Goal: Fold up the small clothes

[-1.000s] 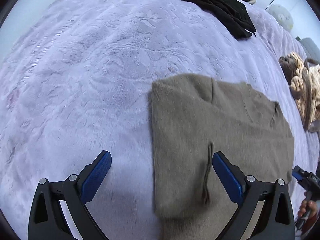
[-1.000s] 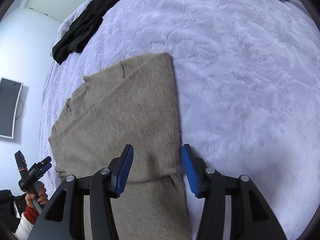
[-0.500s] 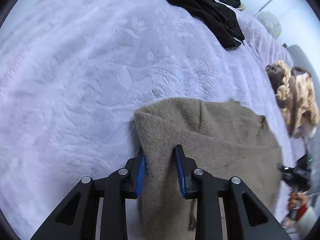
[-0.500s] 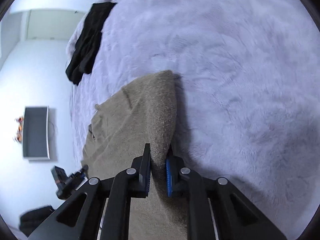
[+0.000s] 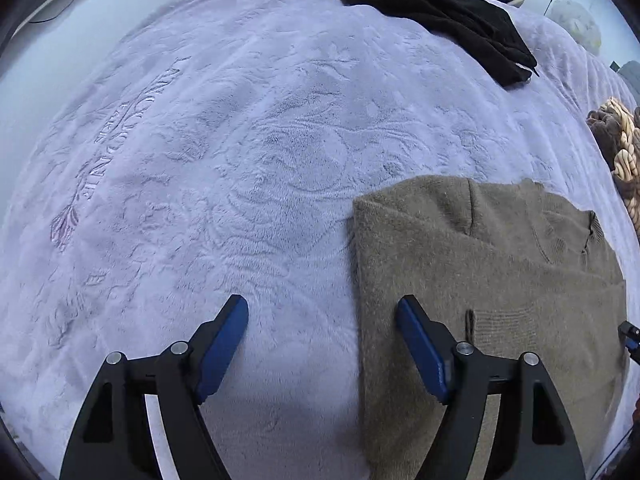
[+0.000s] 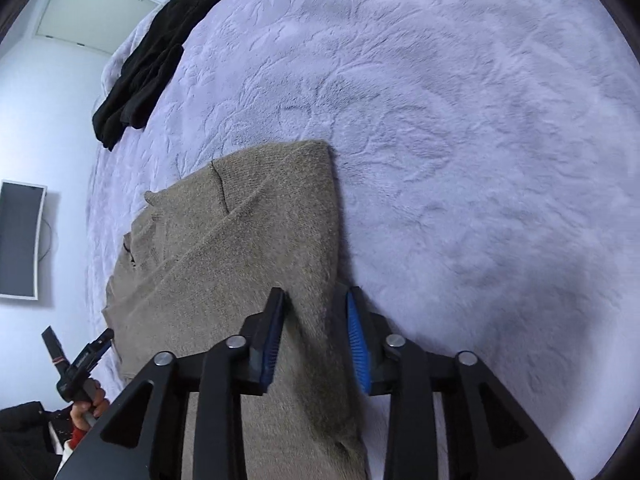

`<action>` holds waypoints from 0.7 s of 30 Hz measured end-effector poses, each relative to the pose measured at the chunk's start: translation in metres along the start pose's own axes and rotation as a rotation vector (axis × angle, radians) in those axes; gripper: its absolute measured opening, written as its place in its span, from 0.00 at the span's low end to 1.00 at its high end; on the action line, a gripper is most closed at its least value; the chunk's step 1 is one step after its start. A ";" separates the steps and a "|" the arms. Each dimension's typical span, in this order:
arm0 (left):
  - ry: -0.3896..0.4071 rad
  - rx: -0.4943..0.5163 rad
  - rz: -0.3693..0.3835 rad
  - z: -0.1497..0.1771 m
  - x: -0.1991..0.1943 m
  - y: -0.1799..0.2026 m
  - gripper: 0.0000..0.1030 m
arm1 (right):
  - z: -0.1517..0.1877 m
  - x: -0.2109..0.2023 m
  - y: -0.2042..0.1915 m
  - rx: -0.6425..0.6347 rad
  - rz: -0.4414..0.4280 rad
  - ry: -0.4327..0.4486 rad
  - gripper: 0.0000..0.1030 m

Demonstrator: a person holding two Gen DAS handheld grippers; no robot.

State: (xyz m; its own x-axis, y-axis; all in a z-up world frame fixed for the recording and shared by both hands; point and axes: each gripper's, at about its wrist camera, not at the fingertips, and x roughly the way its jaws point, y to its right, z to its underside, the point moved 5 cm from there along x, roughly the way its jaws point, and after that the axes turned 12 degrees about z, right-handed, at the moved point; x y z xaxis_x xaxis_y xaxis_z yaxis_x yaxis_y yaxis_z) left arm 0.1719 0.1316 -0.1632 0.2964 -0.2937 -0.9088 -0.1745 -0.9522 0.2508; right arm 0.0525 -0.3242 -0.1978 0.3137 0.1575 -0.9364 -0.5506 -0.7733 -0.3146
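A folded olive-brown knit garment (image 5: 500, 264) lies flat on the lilac plush blanket (image 5: 240, 140). My left gripper (image 5: 322, 340) is open and empty; its right finger sits over the garment's left edge, its left finger over bare blanket. In the right wrist view the same garment (image 6: 240, 248) runs back from my right gripper (image 6: 316, 332), whose blue pads stand partly apart with the garment's right folded edge between them, loosely, not pinched.
A black garment (image 5: 440, 12) lies crumpled at the far side of the bed, also in the right wrist view (image 6: 148, 64). A tan and brown bundle (image 5: 616, 148) lies at the right. A wall screen (image 6: 20, 240) hangs at left.
Half a second ago both grippers were shut on the garment's edges and lifting them. Now both have opened, the left wide, and the garment lies flat again.
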 end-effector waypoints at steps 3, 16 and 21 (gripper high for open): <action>-0.006 0.009 0.024 0.015 -0.013 0.011 0.76 | 0.013 -0.014 -0.005 -0.047 0.082 0.030 0.41; -0.118 0.185 0.086 0.045 0.014 0.093 0.76 | 0.066 -0.005 -0.079 -0.296 0.136 0.023 0.41; -0.123 0.117 0.170 0.052 0.011 0.084 0.75 | 0.081 0.001 -0.072 -0.293 0.124 -0.004 0.41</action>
State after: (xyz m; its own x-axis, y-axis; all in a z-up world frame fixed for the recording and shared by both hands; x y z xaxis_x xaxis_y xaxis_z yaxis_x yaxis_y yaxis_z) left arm 0.1113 0.0529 -0.1693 0.1379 -0.4296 -0.8924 -0.3222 -0.8715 0.3698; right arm 0.0299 -0.2180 -0.1890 0.2548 0.0529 -0.9655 -0.3376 -0.9308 -0.1401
